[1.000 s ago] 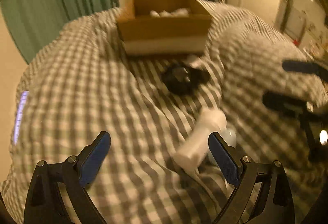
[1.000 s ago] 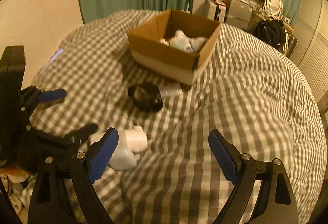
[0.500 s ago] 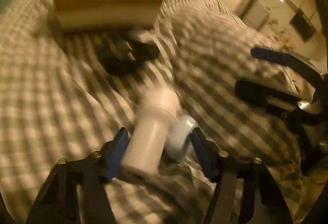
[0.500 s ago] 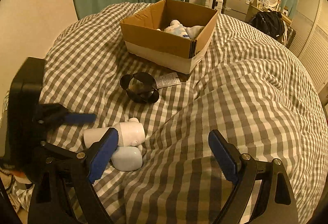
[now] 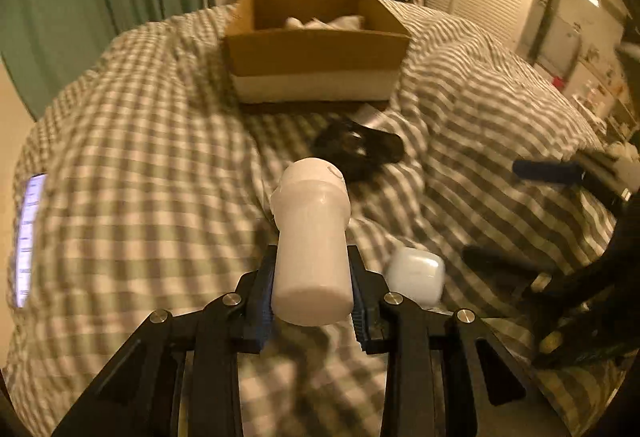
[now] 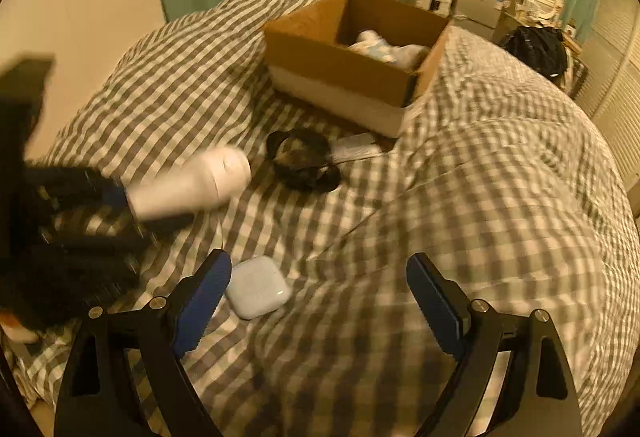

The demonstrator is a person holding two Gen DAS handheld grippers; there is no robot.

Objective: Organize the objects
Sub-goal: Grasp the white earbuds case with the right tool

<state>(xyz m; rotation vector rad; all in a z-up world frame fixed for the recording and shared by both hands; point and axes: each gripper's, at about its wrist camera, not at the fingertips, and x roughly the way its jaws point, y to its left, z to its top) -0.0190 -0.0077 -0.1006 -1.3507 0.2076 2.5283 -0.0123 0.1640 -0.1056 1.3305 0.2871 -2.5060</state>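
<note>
The left gripper [image 5: 312, 291] clamped a white bottle [image 5: 310, 241]; only the right view showed the right gripper [image 6: 318, 297] wide open, empty, near what looked like an earbud case [image 6: 258, 291].

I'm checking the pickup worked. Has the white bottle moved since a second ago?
Yes. The white bottle has left its spot beside the white case on the duvet; the left gripper now holds it raised, pointing toward the cardboard box.
</note>
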